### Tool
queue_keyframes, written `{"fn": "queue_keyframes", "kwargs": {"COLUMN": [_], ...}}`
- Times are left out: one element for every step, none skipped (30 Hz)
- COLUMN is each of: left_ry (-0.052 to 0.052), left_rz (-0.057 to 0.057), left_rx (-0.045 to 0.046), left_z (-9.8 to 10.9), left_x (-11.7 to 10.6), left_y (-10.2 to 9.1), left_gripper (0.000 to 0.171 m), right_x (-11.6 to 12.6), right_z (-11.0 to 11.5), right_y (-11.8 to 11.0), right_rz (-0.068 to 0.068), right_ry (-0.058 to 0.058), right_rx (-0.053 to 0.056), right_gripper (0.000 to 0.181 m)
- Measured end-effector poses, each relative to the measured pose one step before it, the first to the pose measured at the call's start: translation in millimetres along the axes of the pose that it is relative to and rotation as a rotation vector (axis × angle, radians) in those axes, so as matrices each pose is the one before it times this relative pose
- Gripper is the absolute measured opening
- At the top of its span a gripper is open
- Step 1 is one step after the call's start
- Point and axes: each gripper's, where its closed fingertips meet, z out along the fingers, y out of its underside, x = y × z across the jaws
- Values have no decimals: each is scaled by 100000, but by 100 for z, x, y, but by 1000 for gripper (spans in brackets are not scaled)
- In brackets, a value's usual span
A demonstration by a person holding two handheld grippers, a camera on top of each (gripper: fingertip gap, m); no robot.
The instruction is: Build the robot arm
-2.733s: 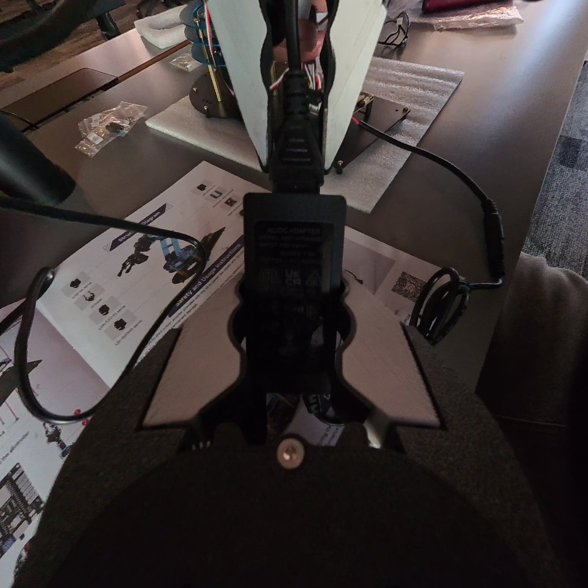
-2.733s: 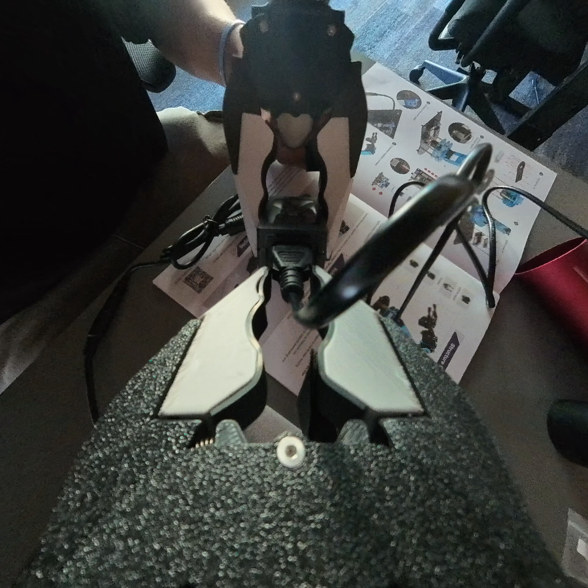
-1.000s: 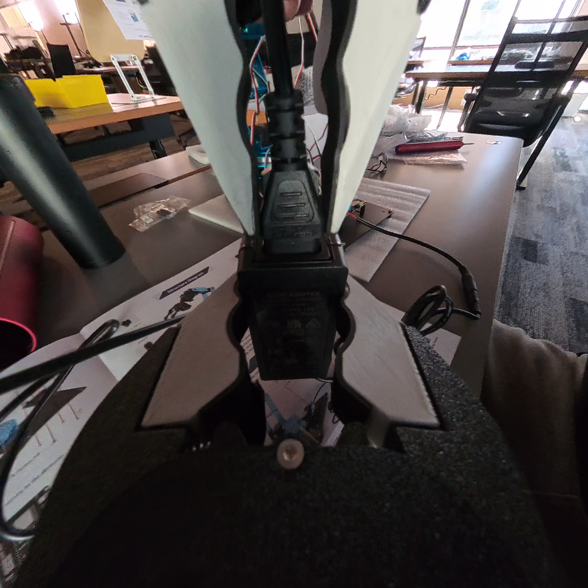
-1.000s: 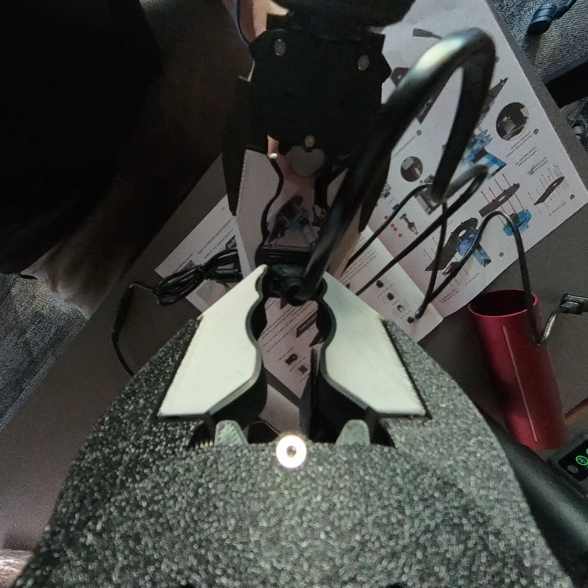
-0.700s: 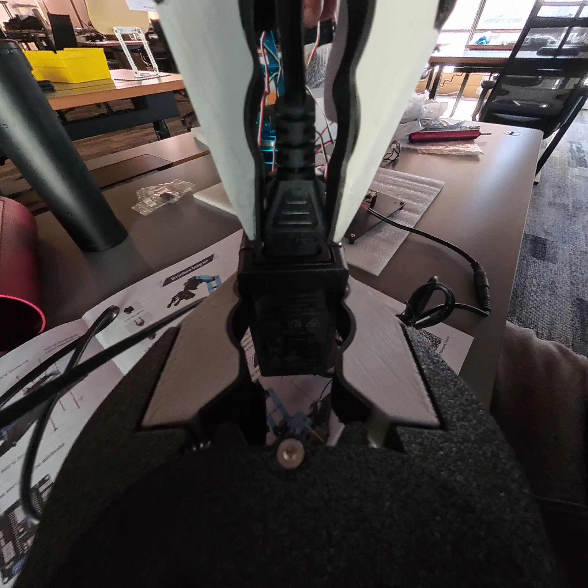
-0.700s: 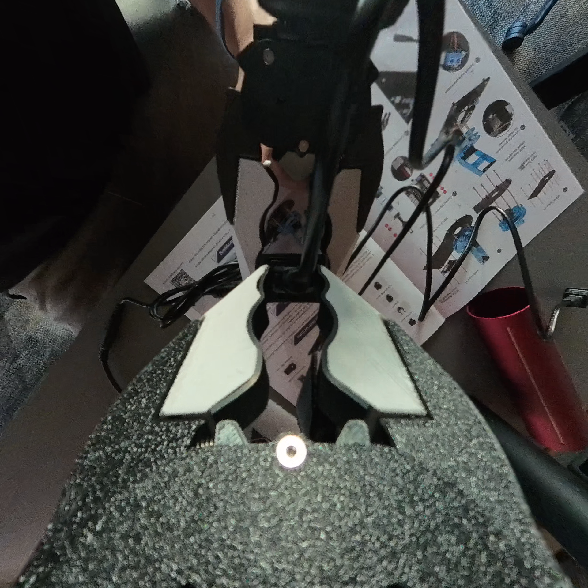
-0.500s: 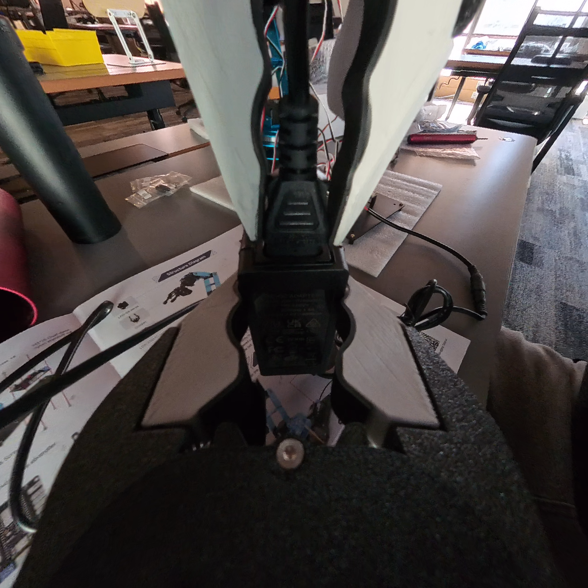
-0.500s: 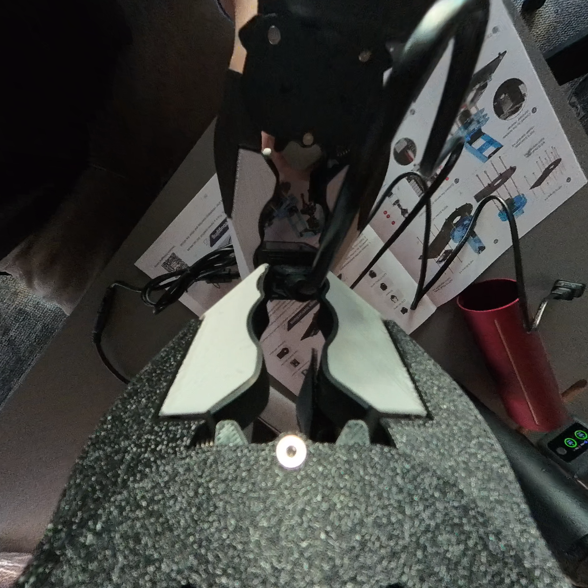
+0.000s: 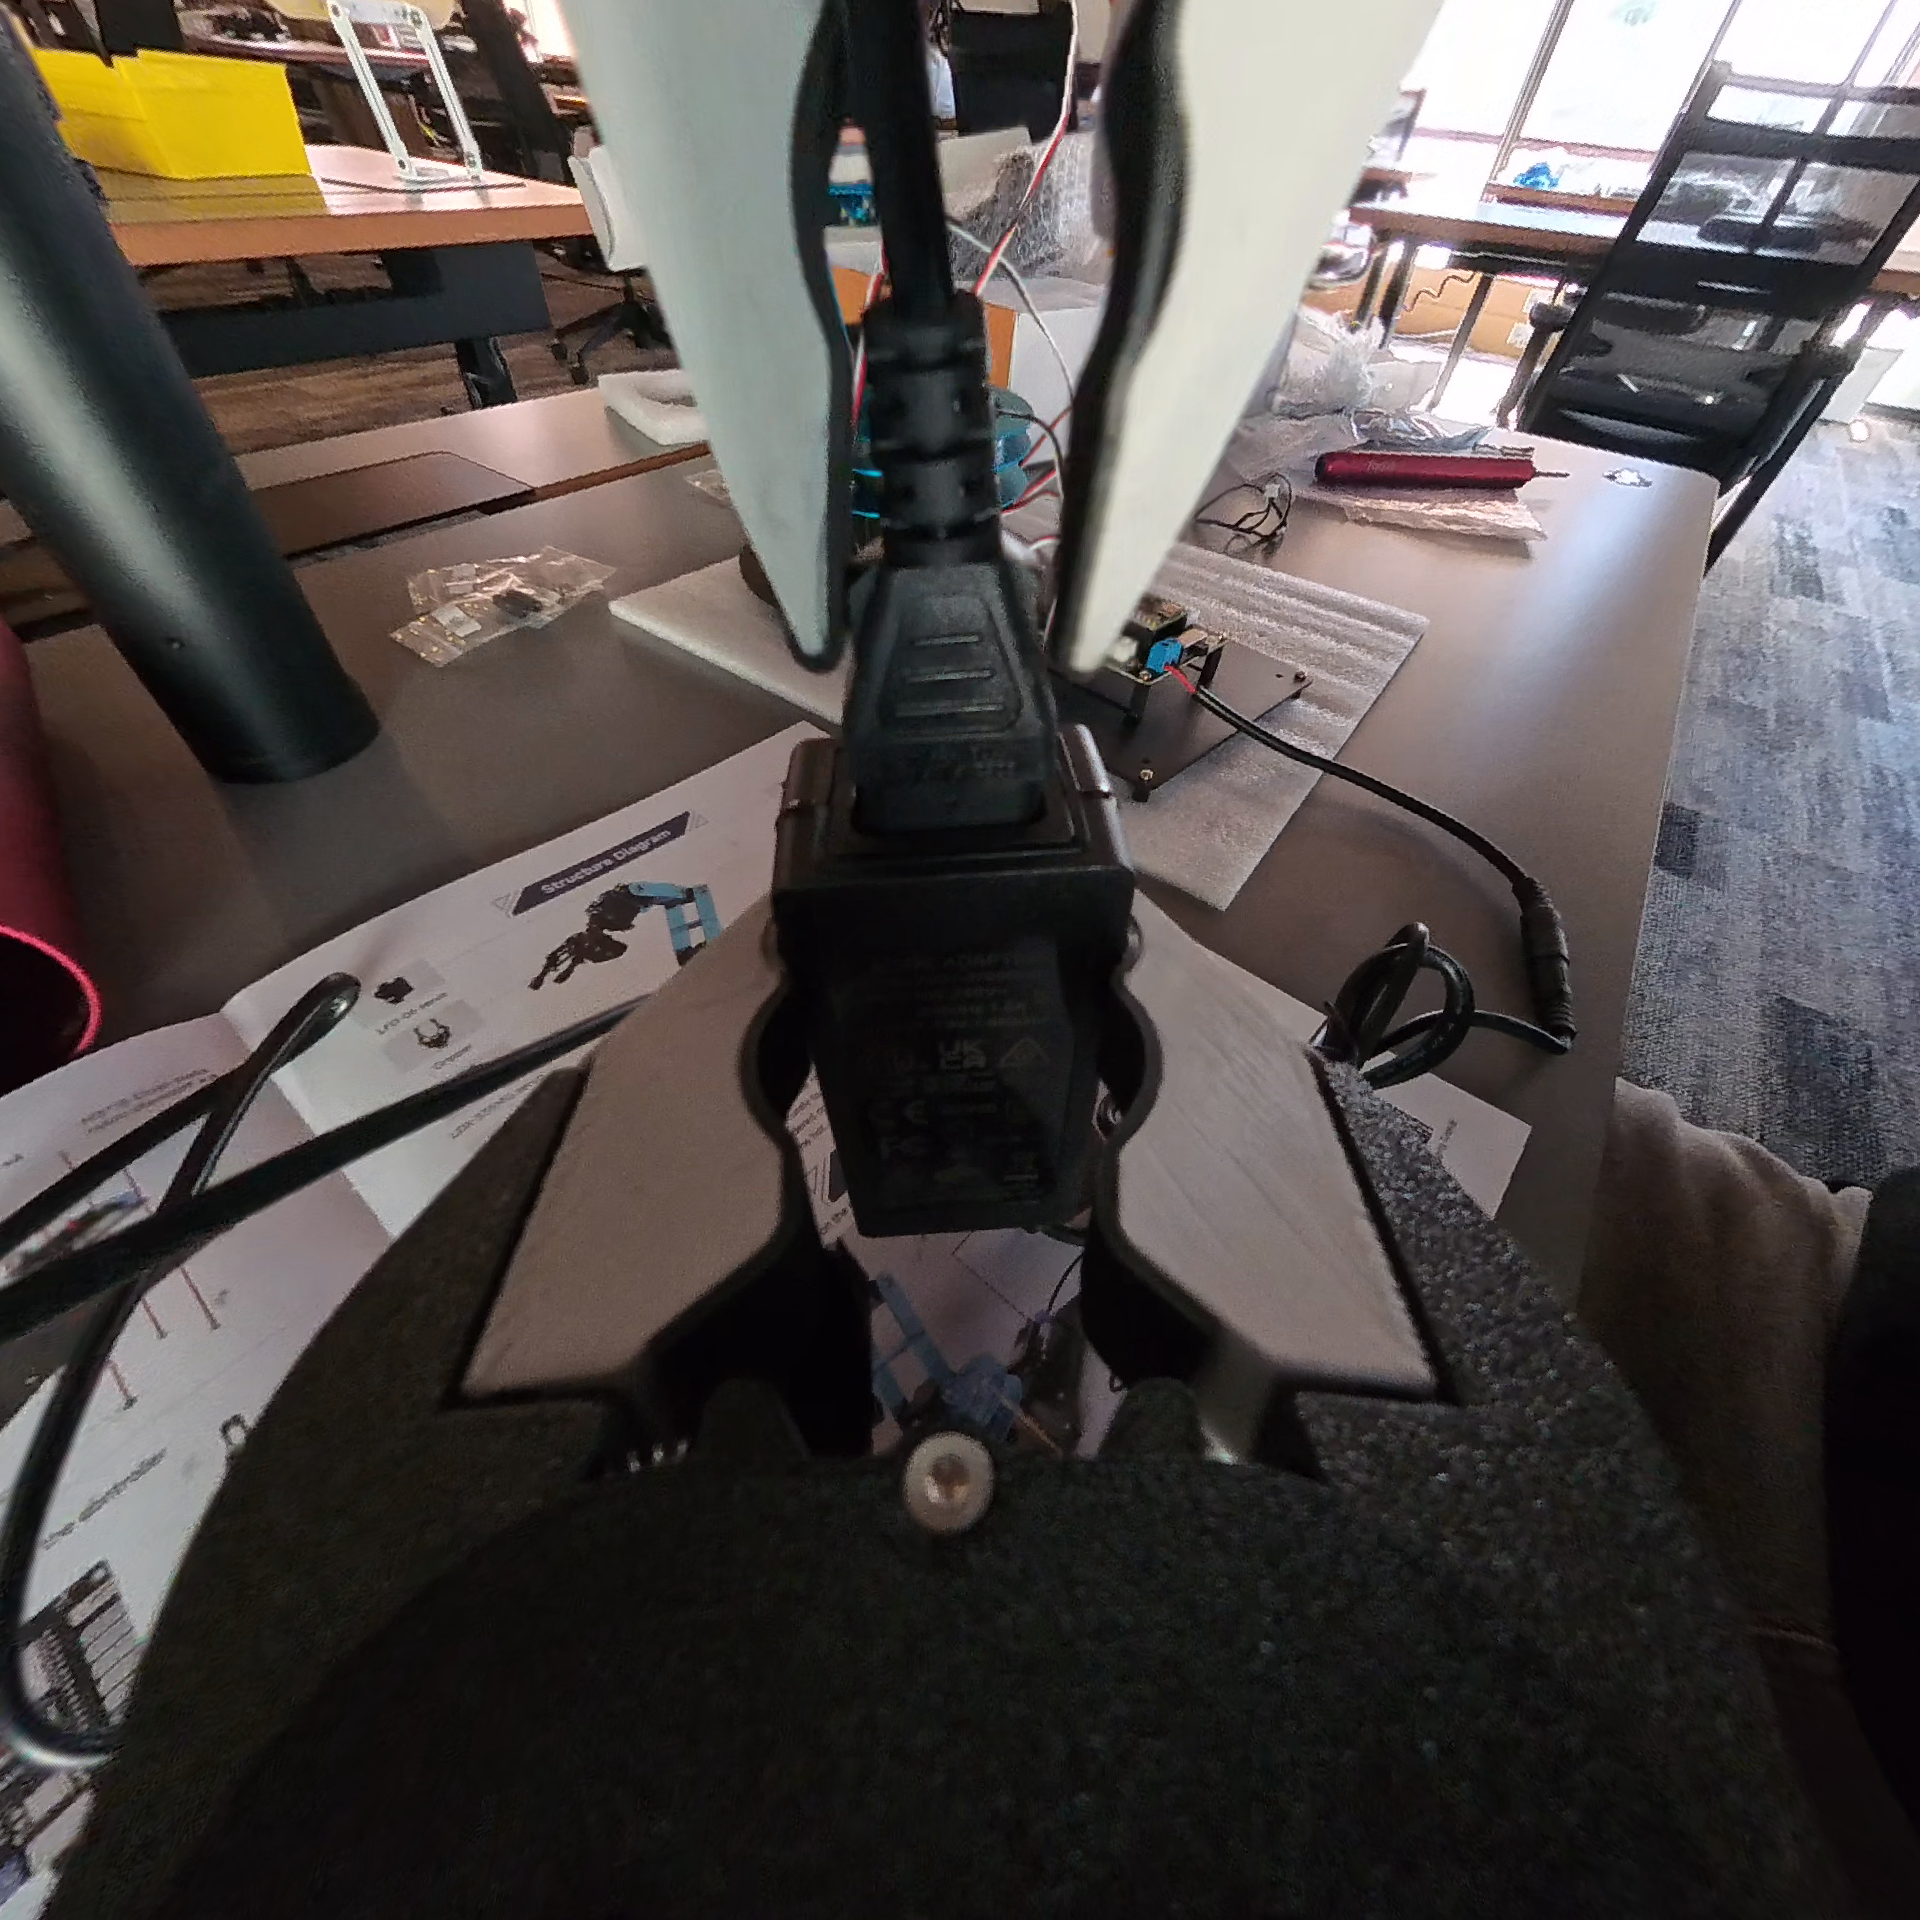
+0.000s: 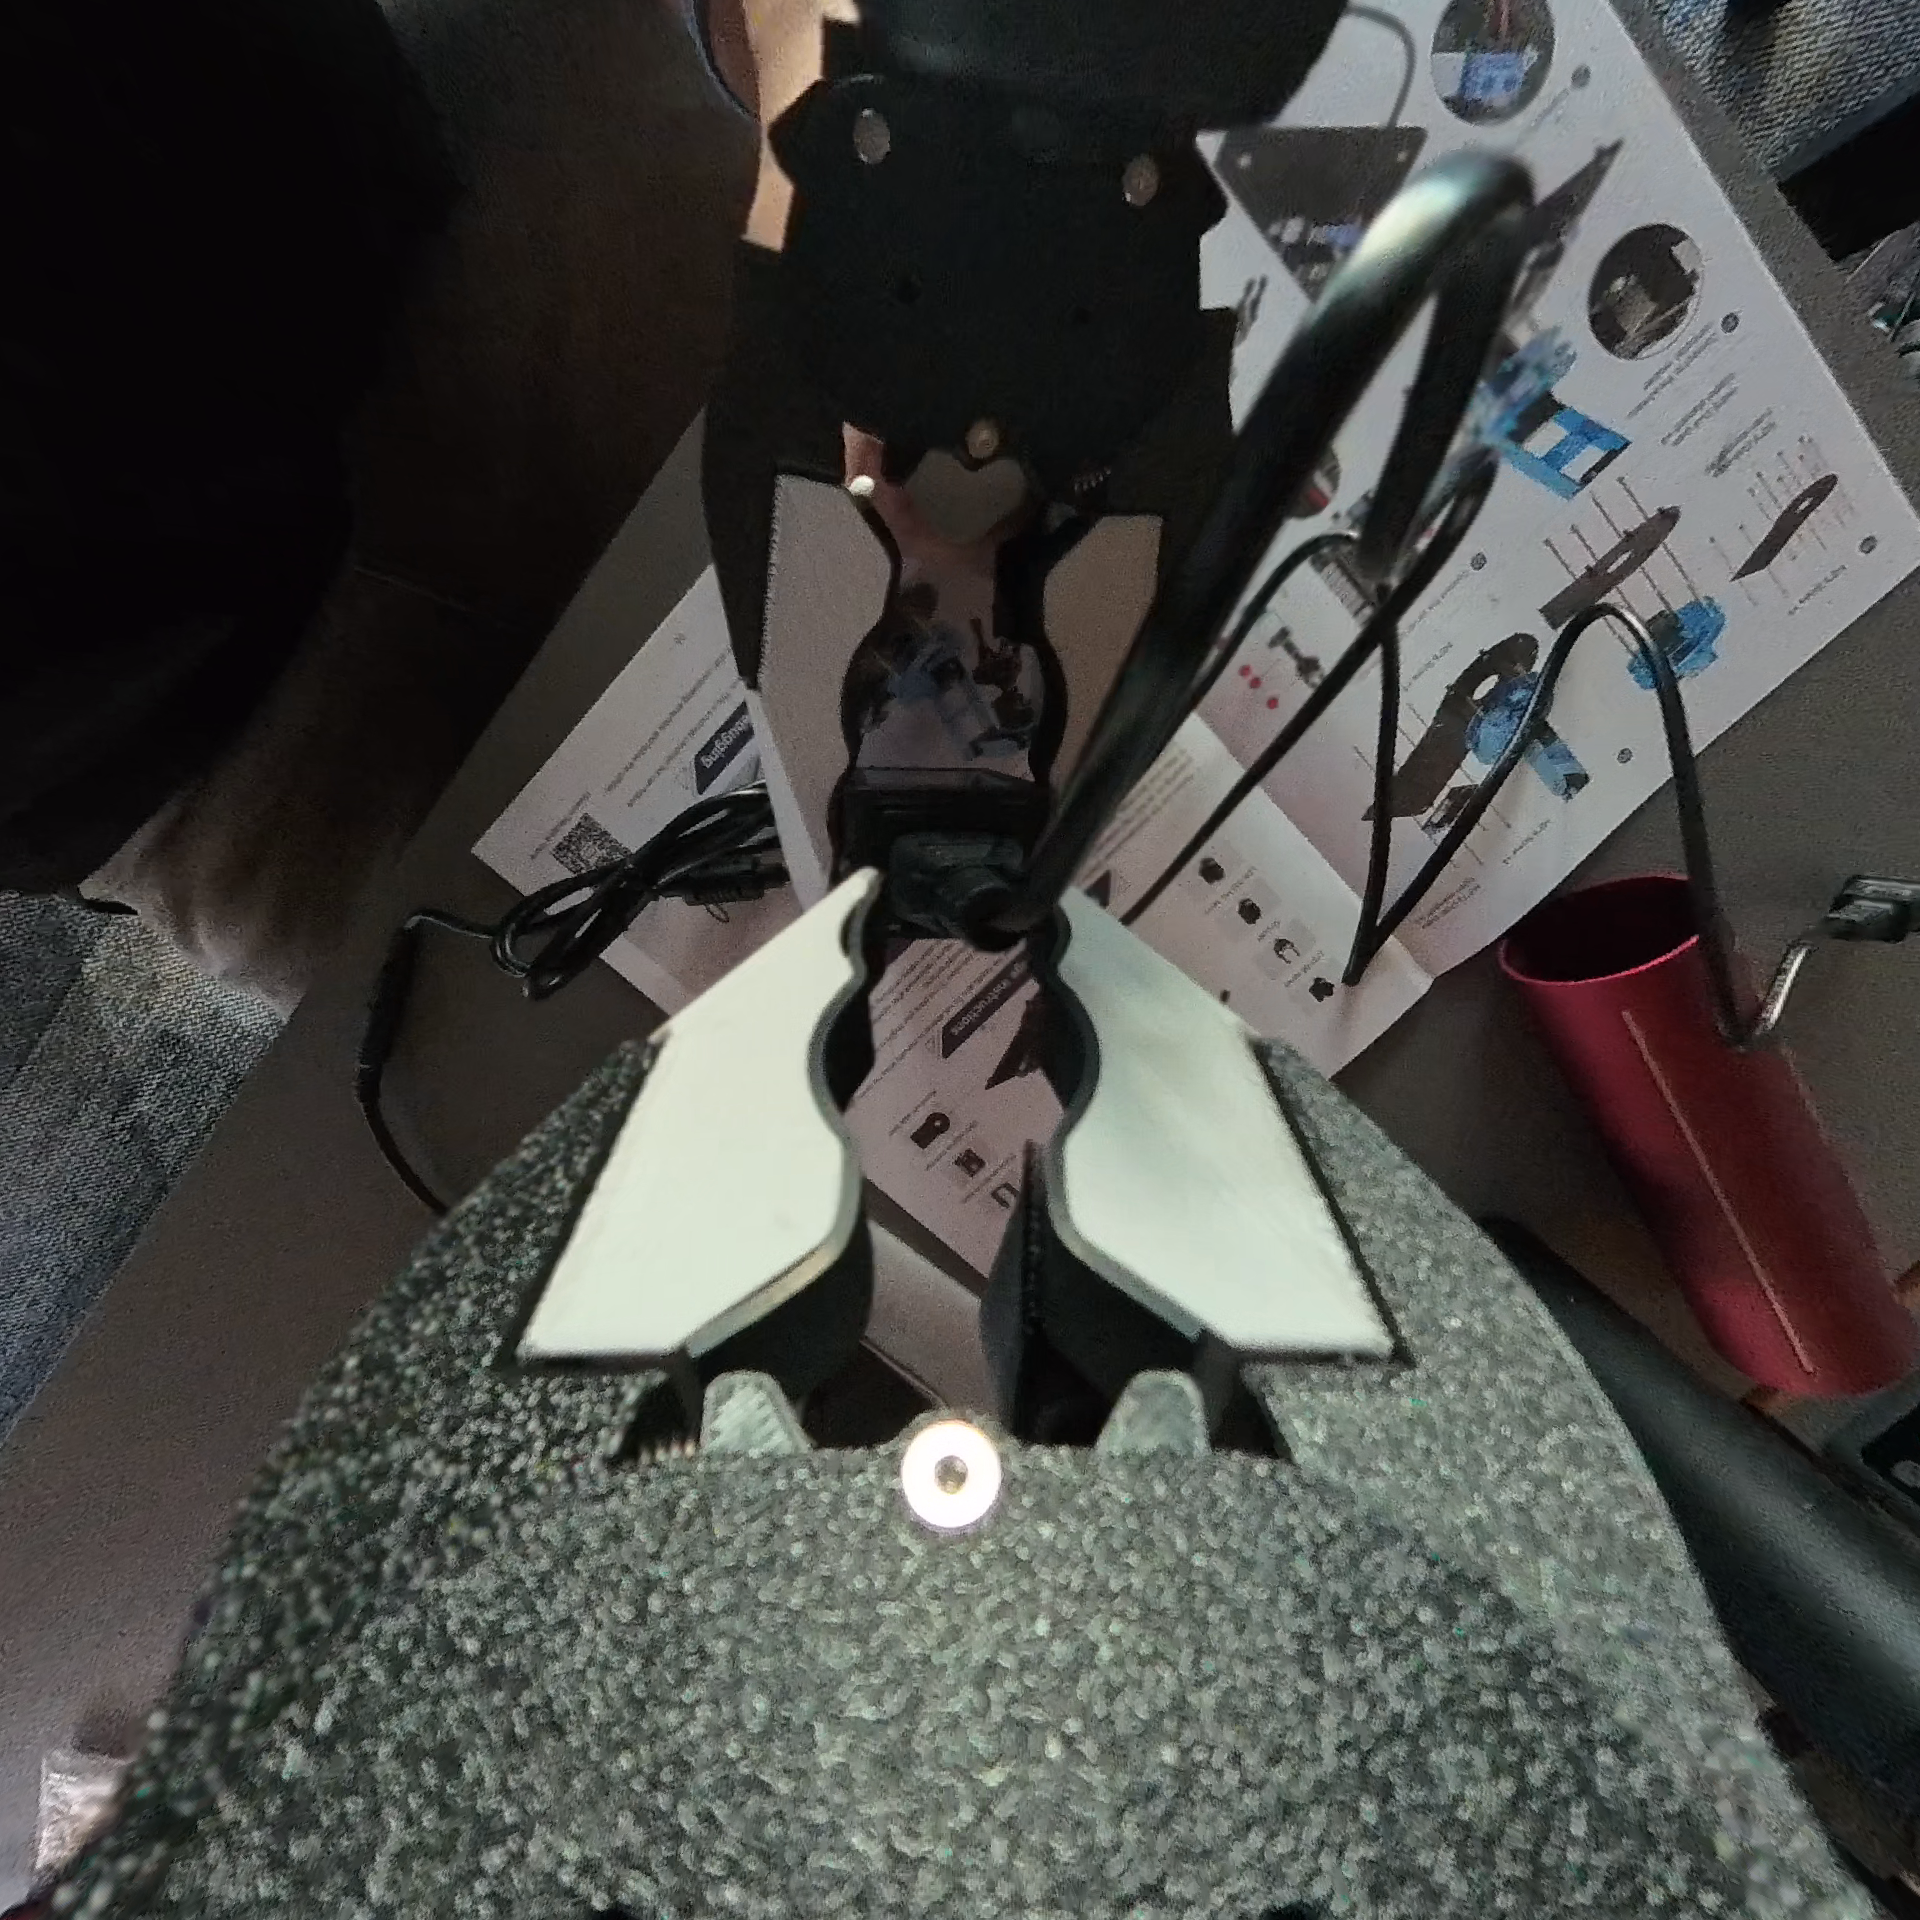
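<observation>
Power adapter (image 9: 951, 1039), a black brick, sits clamped between the fingers of the left gripper (image 9: 951, 977), held up off the dark table (image 9: 1538, 675). Plugged into its far end is a black plug (image 9: 945, 717), seated in the socket, with its thick cord (image 9: 914, 208) running up and away. And the right gripper (image 9: 940, 649) comes in from the far side, its two white fingers (image 9: 727, 312) flanking that plug with a gap showing on either side, so its claw looks parted, not pinching.

Switch to the right wrist view: right gripper (image 10: 961, 914) has its tips either side of the plug (image 10: 940, 883), the cord (image 10: 1247, 520) arching up and over to the right. Beyond it, the left gripper (image 10: 940, 800) grips the adapter (image 10: 935, 805) from the far side.

Under it all lies an open instruction sheet (image 9: 499, 935) with diagrams, loose black cable (image 9: 208, 1132) looping across it on the left. To the right, a thin lead with a barrel connector (image 9: 1543, 951) lies coiled near the table edge. Far off, a circuit board (image 9: 1195, 686) rests on white foam (image 9: 1299, 665), and a red cylinder (image 10: 1714, 1143) stands at the right in the right wrist view.
</observation>
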Motion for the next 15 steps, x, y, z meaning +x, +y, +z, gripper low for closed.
{"fn": "queue_keyframes", "kwargs": {"left_ry": [23, 0, -118, -64, -54, -76, -318, -150, 118, 310, 193, -211, -151, 18, 84], "left_rz": [200, 6, -42, -157, 35, 432, 408, -137, -836, -1072, -646, -74, 20, -7, -298], "left_rx": [33, -70, -152, -162, -103, -93, -145, -217, -242, -199, -174, -248, -189, -110, -88], "left_z": [12, 34, 28, 10, 12, 42, 38, 26, 18, -1, 12, 53, 54, 31, 16], "left_x": [19, 0, -23, -28, 0, 40, -2, -31, -65, -71, -48, -34, -21, 4, -17], "left_y": [-5, 0, 11, 25, 10, 6, 12, 29, 36, 21, 28, 26, 8, 5, 12], "left_gripper": [54, 54, 54, 54, 54, 54, 54, 54, 54, 54, 54, 54, 54, 54, 54], "right_x": [62, 21, 74, 60, -15, -78, -56, -8, 52, 58, 107, 39, 1, -45, 41], "right_z": [12, -40, -2, 39, 4, -17, 13, 65, 44, 73, 28, -6, 3, 6, 72], "right_y": [63, 95, 57, 35, 28, 90, 53, -54, 20, -50, -31, 78, 118, 52, 7], "right_rz": [149, 901, 177, -819, -470, -149, -465, -288, 271, 927, 930, 802, -527, -434, 731], "right_ry": [-252, -1110, -518, 26, -603, -570, -237, -27, -100, -442, -280, -429, 457, 207, -323], "right_rx": [-944, -1305, -985, -801, -1259, -1920, -1805, -503, -333, 824, 908, -149, -1406, -1385, 338], "right_gripper": [23, 23, 22, 22, 21, 21, 20, 20, 20, 20, 20, 20, 20, 20, 20]}}
